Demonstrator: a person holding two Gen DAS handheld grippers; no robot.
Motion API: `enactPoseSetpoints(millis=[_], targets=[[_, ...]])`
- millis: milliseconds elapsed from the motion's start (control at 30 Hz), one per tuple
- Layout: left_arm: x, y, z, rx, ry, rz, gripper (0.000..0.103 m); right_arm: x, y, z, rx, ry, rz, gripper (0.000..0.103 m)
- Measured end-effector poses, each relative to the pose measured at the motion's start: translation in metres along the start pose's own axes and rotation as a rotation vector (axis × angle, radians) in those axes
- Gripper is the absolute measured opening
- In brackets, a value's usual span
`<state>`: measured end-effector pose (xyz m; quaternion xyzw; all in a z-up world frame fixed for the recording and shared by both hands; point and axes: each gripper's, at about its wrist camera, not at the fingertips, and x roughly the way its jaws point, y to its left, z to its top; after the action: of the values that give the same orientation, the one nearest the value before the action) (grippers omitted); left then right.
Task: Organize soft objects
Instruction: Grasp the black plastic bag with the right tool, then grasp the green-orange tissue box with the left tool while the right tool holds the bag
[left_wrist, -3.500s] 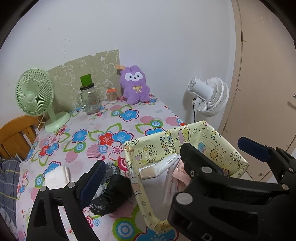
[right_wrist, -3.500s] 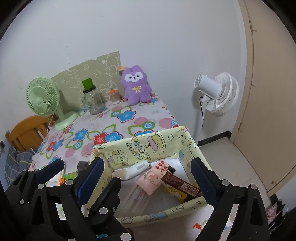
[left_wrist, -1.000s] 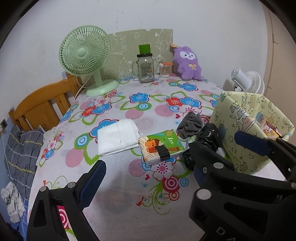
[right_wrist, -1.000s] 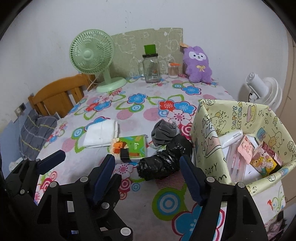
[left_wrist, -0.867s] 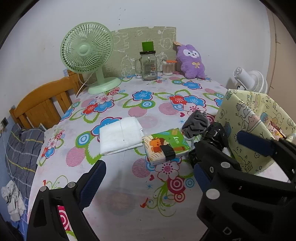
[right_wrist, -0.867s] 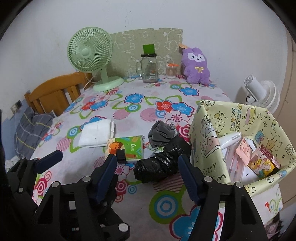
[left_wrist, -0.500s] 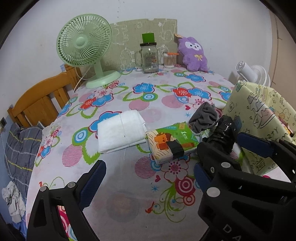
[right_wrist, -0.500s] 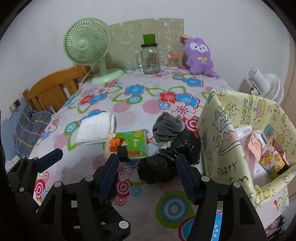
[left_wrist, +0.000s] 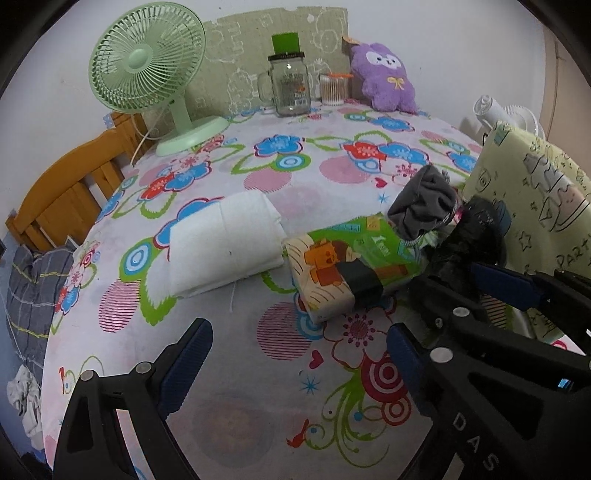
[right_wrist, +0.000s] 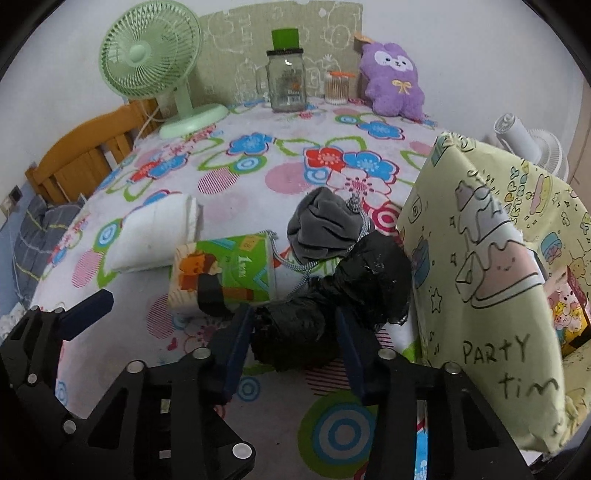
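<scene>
Two grippers hang low over a table covered with a flowered cloth (right_wrist: 280, 177). The right gripper (right_wrist: 293, 325) has just been closing its jaws, and a crumpled black plastic bag (right_wrist: 332, 295) lies between them; its blue pads stand close at both sides of the bag's near end, but I cannot tell if they already press it. The left gripper (left_wrist: 295, 354) has its jaws spread wide with only bare cloth between them. The black bag lies on the cloth, just beside a yellow paper basket (right_wrist: 480, 258) at the right, and a grey pouch (right_wrist: 325, 225) rests against its far end. Left of the bag is a green tissue pack (right_wrist: 229, 273), and beyond it a folded white cloth (right_wrist: 155, 232). At the far edge stand a green fan (right_wrist: 155, 62), a glass jar (right_wrist: 286, 81) and a purple plush toy (right_wrist: 393, 81).
</scene>
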<state>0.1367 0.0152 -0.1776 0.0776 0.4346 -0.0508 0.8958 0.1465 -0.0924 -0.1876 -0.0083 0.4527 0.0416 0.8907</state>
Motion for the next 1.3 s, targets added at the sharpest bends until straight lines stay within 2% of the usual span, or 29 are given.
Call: enactPoseSetpoints(millis=[233,900,933,1000,1067,1133,1300], targets=[[0.002,-0.002,0.003,-0.007,-0.010,-0.007,0.097,-0.001,-0.002,0.001,-0.005,-0.020,0.000,0.031],[0.019,-0.003,0.026,-0.017,-0.027,-0.059,0.096,0.004,-0.008,0.019,0.024,-0.041,0.020,0.030],[0.020,-0.002,0.027,-0.020,-0.025,-0.065,0.094,0.005,-0.008,0.020,0.023,-0.040,0.021,0.030],[0.022,-0.001,0.027,-0.026,-0.017,-0.086,0.084,0.008,-0.007,0.021,0.023,-0.036,0.028,0.030],[0.026,0.000,0.027,-0.028,-0.003,-0.099,0.068,0.011,-0.008,0.021,0.022,-0.026,0.036,0.030],[0.025,0.000,0.027,-0.033,-0.006,-0.114,0.061,0.012,-0.007,0.022,0.021,-0.025,0.044,0.030],[0.024,0.000,0.027,-0.034,-0.010,-0.113,0.055,0.013,-0.006,0.022,0.013,-0.029,0.053,0.030]])
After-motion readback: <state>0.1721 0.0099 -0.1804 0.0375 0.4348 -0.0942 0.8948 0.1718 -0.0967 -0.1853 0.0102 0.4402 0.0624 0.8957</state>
